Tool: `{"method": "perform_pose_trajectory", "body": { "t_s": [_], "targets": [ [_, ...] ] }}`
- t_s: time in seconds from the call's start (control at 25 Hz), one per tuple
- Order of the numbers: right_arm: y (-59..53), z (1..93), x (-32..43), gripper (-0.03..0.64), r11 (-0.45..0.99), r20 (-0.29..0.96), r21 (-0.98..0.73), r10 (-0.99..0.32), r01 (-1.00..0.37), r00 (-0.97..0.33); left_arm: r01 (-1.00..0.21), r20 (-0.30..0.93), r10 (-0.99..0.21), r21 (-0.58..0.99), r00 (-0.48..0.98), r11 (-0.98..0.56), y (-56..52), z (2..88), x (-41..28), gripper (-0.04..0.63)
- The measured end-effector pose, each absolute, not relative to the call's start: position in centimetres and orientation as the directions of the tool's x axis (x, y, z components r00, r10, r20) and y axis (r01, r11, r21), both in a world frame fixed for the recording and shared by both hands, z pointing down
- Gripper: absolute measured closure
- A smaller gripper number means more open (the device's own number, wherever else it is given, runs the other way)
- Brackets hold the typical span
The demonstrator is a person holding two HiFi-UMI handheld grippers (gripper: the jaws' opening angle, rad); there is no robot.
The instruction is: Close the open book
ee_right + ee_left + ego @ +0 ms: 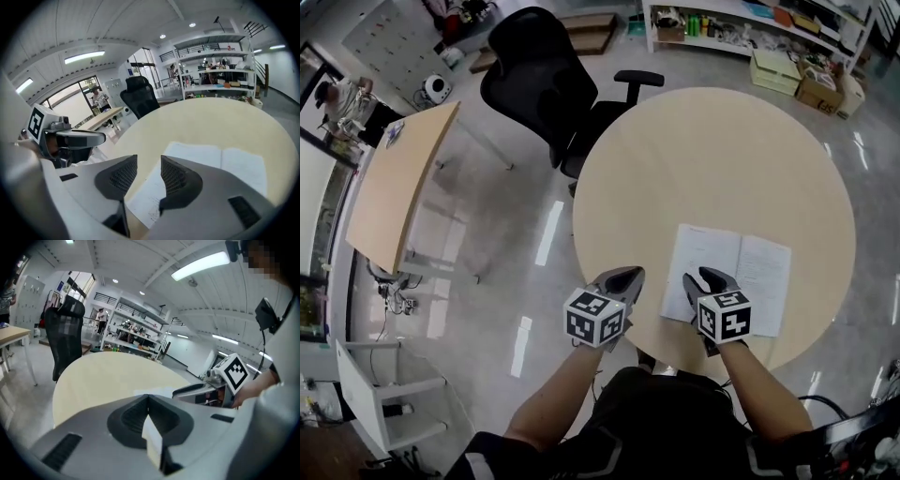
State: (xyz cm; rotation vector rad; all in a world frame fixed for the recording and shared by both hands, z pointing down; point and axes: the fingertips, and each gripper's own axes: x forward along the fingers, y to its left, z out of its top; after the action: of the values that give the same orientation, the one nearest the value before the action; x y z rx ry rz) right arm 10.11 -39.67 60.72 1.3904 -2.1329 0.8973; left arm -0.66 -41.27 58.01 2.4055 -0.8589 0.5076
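On the round table (712, 141), near its front edge and over to the right, the open book (741, 272) lies flat, both white pages facing up. The right gripper (701, 277) sits over the book's left page, close to the outer edge. Its jaws stand apart with a clear gap, and nothing is pinched between them; only the page shows below. The left gripper (623, 278) is just beside it, over bare tabletop at the rim, clear of the book. Its jaws are pressed together, tip to tip, holding nothing. A black office chair (534, 75) stands at the table's far left side.
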Motion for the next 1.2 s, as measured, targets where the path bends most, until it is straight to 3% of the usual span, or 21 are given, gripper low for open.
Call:
{"method": "perform_pose_trajectory", "body": {
  "t_s": [0.12,0.4,0.8,1.2],
  "targets": [
    [-39.2,65.0,8.5,0.427,0.25,0.736,-0.271,-0.569,-0.929,-0.368,-0.664,0.56,-0.416,0.367,0.717,-0.651,-40.5,61.5,-0.6,0.609],
    [-38.3,70.4,7.4,0.373,0.169,0.83,-0.147,-0.515,-0.975,-0.214,-0.657,0.664,-0.298,0.39,0.686,-0.645,-37.9,66.8,-0.7,0.609],
    [-38.7,72.1,7.3,0.377,0.192,0.852,0.035,-0.518,-0.981,-0.071,-0.64,0.665,-0.274,0.399,0.695,-0.657,-37.4,67.8,-1.0,0.609],
    [-38.5,71.7,7.9,0.44,0.13,0.859,0.004,-0.508,-0.992,-0.063,-0.623,0.646,-0.277,0.397,0.712,-0.675,-37.6,67.2,-0.2,0.609]
  ]
}}
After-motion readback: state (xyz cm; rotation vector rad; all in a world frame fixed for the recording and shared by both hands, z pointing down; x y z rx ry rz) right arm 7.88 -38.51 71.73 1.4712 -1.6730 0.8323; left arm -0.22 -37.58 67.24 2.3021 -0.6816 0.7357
